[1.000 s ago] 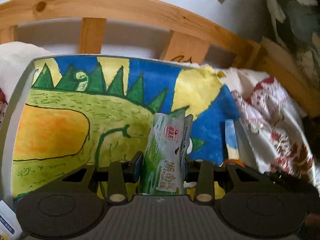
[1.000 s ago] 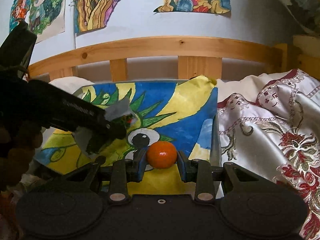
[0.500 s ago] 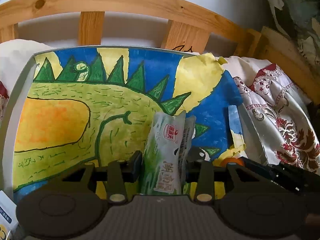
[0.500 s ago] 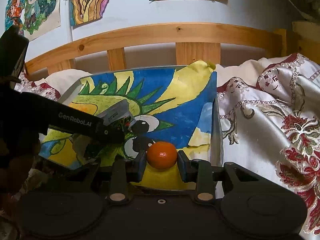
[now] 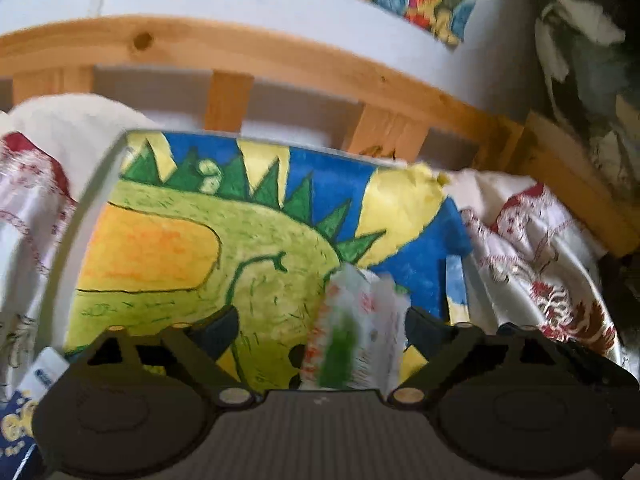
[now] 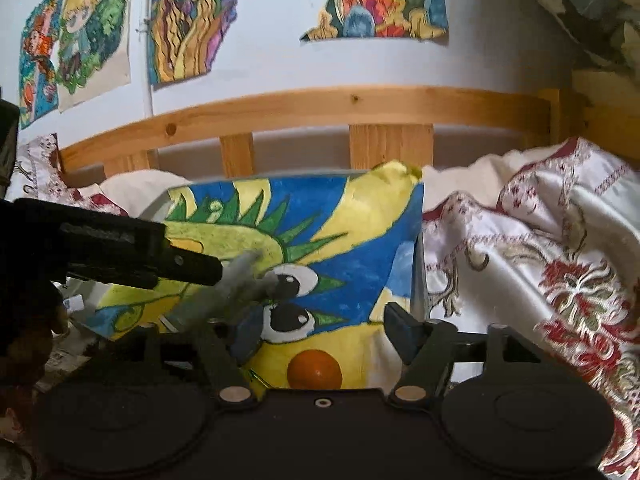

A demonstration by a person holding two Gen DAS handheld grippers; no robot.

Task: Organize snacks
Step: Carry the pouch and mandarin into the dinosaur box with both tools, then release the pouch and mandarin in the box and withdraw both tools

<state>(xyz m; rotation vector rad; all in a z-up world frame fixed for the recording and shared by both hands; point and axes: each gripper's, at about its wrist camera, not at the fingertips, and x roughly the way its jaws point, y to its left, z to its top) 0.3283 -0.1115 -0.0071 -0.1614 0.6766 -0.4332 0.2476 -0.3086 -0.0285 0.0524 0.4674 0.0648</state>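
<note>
From the left wrist view, the left gripper [image 5: 320, 326] had its jaws spreading wide, and a snack packet [image 5: 356, 332] stood between them, nearer the right-hand finger. The blur hid whether it touched that finger, and the other was clear of it. The packet was a pale, crinkled pouch with a green patch low on its front and red marks down one side; motion blur smeared its print, so nothing on it could be read. It sat over a tray [image 5: 100, 184] lined with a bright dinosaur drawing [image 5: 180, 248] in green, yellow, orange and blue. A blue-and-white box corner [image 5: 42, 372] with unreadable print showed at the lower left.

From the right wrist view, the right gripper [image 6: 316, 328] was also opening, its blue-padded fingers apart. A small orange fruit [image 6: 315, 369], round, glossy and plain, lay on the yellow part of the drawing just in front of the gripper body, between the fingers but touching neither. The left gripper reached in from the left edge as a dark bar with faint white lettering too blurred to read, the packet a grey smear at its tip. Behind the tray ran a wooden bed rail [image 6: 320, 108], with coloured pictures [image 6: 380, 0] on the wall above and patterned bedding [image 6: 540, 248] to the right.
</note>
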